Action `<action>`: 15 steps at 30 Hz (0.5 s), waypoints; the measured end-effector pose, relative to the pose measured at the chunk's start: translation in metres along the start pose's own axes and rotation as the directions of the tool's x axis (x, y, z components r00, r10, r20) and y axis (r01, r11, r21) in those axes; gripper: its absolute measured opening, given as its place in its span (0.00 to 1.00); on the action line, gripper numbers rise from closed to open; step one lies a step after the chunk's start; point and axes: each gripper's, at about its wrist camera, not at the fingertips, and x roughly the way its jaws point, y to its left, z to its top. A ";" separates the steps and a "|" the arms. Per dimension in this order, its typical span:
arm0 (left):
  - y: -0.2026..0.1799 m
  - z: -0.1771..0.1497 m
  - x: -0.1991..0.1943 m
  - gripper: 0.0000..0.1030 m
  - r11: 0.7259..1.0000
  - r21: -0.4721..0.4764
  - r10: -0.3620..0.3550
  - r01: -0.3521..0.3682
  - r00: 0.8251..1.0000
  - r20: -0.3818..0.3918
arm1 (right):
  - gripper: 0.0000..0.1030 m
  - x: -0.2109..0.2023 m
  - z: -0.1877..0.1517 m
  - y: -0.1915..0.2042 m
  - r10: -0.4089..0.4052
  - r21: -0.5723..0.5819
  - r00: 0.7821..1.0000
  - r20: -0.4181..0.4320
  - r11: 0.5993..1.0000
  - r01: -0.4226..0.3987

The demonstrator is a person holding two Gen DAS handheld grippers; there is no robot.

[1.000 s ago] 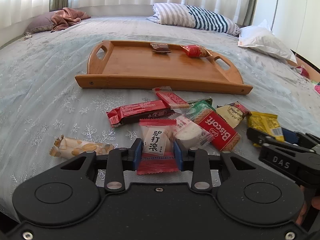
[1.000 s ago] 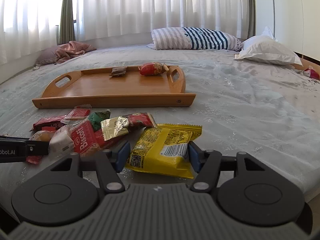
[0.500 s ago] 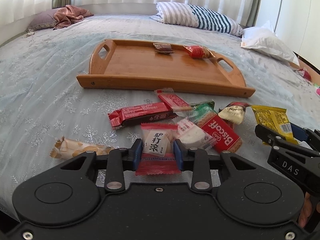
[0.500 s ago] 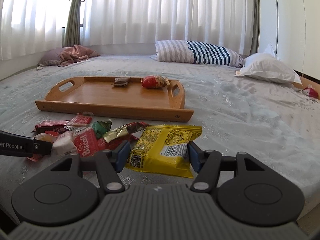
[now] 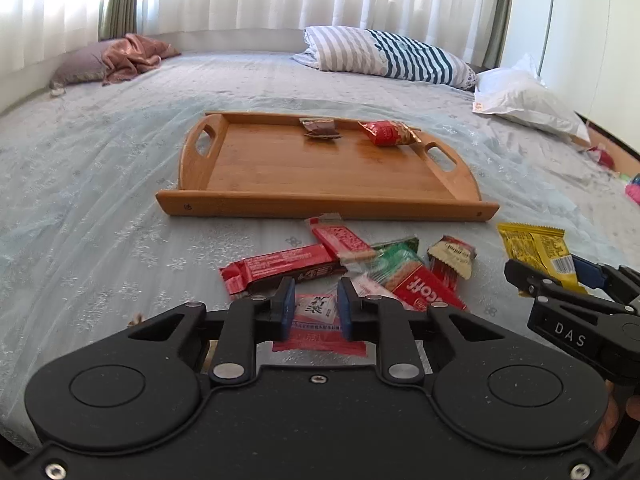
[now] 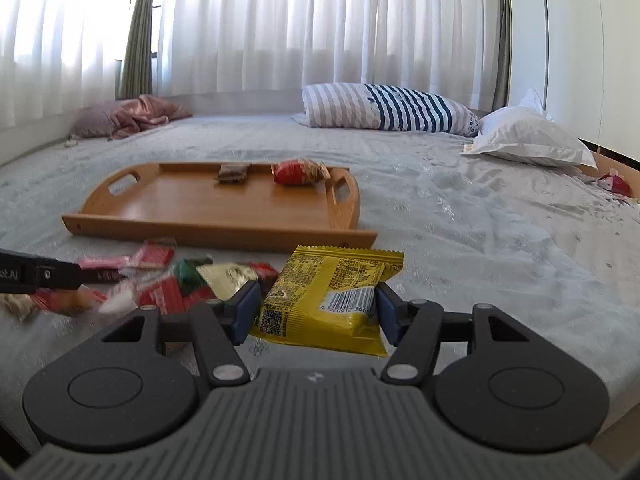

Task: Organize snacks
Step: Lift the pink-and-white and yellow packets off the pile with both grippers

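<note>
My left gripper (image 5: pixel 316 308) is clamped on the small red-and-white snack packet (image 5: pixel 318 320), pinching it across its middle with the lower edge hanging free. My right gripper (image 6: pixel 316 312) holds the yellow snack bag (image 6: pixel 332 296) by its sides. Both packets sit low over the bed (image 5: pixel 100 184), at 6 o'clock from the wooden tray (image 5: pixel 320 168).

My worry is the left grip: the wrapper is slick and soft, so it could slide out or fold once I carry it forward. The yellow bag is puffy, and a side squeeze may let it pivot and droop.

The loose pile, red bar (image 5: pixel 280 268), Biscoff pack (image 5: pixel 424 288) and others, lies just beyond my left gripper at 12 to 1 o'clock; a low pass would drag them along. The tray's near rim (image 5: pixel 328 204) stands raised, so I'd need height to clear it.

On the tray, a brown packet (image 5: pixel 320 128) and a red packet (image 5: pixel 386 133) sit along the far edge at 12 to 1 o'clock. The near half and the 9 o'clock side look free. The two grippers are close together, so they could clash on converging paths.
</note>
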 end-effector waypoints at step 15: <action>-0.002 -0.015 -0.003 0.32 1.000 -0.009 -0.001 0.001 1.000 -0.027 | 0.62 -0.004 -0.001 -0.005 0.009 0.020 1.000 0.004 1.000 -0.009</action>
